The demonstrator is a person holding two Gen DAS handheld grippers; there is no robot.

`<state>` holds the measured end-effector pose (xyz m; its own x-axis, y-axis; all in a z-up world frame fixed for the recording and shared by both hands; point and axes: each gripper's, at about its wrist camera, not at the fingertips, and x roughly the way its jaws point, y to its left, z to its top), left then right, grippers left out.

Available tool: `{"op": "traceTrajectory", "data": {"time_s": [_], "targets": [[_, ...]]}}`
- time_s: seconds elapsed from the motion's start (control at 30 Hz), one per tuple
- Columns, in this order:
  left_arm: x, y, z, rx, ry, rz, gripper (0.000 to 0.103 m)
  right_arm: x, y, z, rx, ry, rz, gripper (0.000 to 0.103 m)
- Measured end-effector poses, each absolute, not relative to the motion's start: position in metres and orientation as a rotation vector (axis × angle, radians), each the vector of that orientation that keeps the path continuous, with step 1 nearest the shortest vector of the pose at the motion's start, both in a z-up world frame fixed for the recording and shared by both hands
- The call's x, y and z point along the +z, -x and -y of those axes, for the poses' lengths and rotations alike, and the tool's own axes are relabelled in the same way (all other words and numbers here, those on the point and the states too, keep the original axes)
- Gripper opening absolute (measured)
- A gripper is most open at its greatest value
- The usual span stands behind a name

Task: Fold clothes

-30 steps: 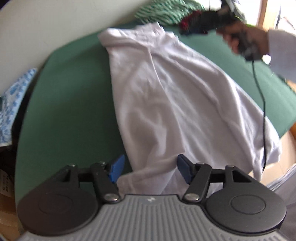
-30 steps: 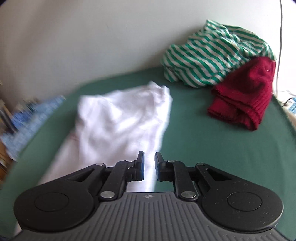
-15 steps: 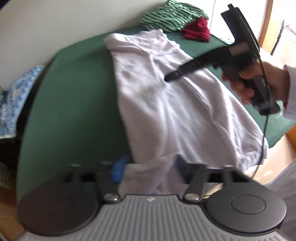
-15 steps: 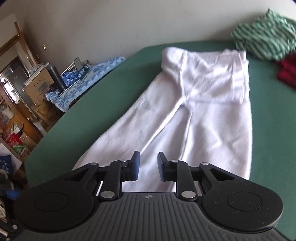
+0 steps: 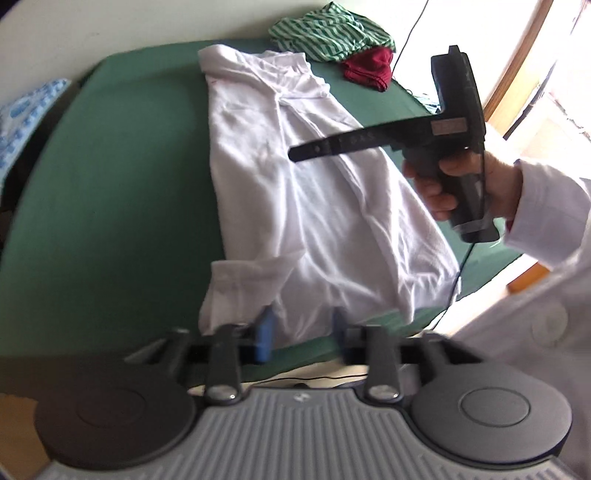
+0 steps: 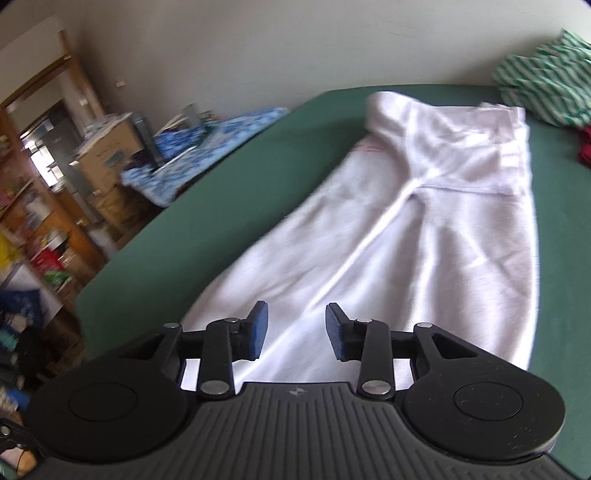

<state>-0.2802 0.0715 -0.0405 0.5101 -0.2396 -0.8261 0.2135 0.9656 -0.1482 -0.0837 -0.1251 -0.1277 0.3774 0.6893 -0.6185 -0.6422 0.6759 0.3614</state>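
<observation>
Green cloth is covering the table (image 5: 110, 192); it is lying bare to the left of the garment and running to the pale wall behind; white trousers (image 5: 314, 206) are lying flat along it, waistband at the far end, leg ends reaching the near edge, one cuff (image 5: 236, 291) folded back on itself; striped green-and-white garment (image 5: 328, 35) and dark red knit (image 5: 369, 68) are sitting crumpled at the far corner, touching each other, well apart from the near hems; person's hand (image 5: 458, 184), in a white sleeve (image 5: 546, 218), is gripping the right gripper (image 6: 295, 328) by its pistol handle, holding it above the right trouser leg, fingers pointing across the cloth and tilted downward; its jaws are standing apart after just opening, nothing between the pads, white fabric lying below them; left gripper (image 5: 301, 332) is hanging over the near hem, angled steeply down; its jaws have just been narrowing yet are standing apart, blurred, fabric showing beyond the gap and not pinched.
</observation>
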Motion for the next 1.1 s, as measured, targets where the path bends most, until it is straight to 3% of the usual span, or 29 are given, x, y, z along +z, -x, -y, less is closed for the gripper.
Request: {"op": "traceTrajectory", "data": {"time_s": [0.13, 0.2, 0.23, 0.3, 0.33, 0.57, 0.77, 0.8, 0.87, 0.9, 0.97, 1.1], "targets": [[-0.052, 0.276, -0.091, -0.174, -0.016, -1.013, 0.050, -0.127, 0.098, 0.111, 0.929, -0.059, -0.890, 0.035], [-0.065, 0.267, -0.108, -0.182, 0.054, -1.032, 0.055, -0.127, 0.105, 0.107, 0.947, -0.048, -0.895, 0.035], [-0.068, 0.264, -0.106, -0.210, 0.066, -1.041, 0.052, -0.127, 0.108, 0.105, 0.937, -0.034, -0.893, 0.035], [-0.075, 0.259, -0.103, -0.266, 0.091, -1.057, 0.026, -0.126, 0.112, 0.104, 0.911, -0.022, -0.893, 0.035], [-0.077, 0.256, -0.101, -0.295, 0.101, -1.063, 0.000, -0.126, 0.114, 0.104, 0.896, -0.020, -0.895, 0.035], [-0.042, 0.278, -0.064, -0.548, -0.017, -0.972, 0.000, -0.124, 0.128, 0.115, 0.778, -0.083, -0.946, 0.035], [-0.086, 0.259, -0.061, -0.606, -0.141, -1.131, 0.000, -0.133, 0.141, 0.103, 0.714, -0.177, -1.042, 0.035], [-0.085, 0.261, -0.063, -0.625, -0.161, -1.128, 0.000, -0.132, 0.145, 0.100, 0.711, -0.180, -1.051, 0.031], [-0.072, 0.270, -0.076, -0.681, -0.147, -1.083, 0.012, -0.131, 0.152, 0.097, 0.715, -0.186, -1.062, 0.006], [-0.065, 0.274, -0.083, -0.706, -0.140, -1.060, 0.018, -0.130, 0.156, 0.096, 0.708, -0.186, -1.059, 0.001], [-0.054, 0.282, -0.100, -0.713, -0.145, -1.008, 0.044, -0.126, 0.165, 0.101, 0.637, -0.176, -1.027, 0.001], [-0.061, 0.285, -0.109, -0.709, -0.266, -0.951, 0.045, -0.123, 0.179, 0.118, 0.534, -0.242, -0.992, 0.002]]}}
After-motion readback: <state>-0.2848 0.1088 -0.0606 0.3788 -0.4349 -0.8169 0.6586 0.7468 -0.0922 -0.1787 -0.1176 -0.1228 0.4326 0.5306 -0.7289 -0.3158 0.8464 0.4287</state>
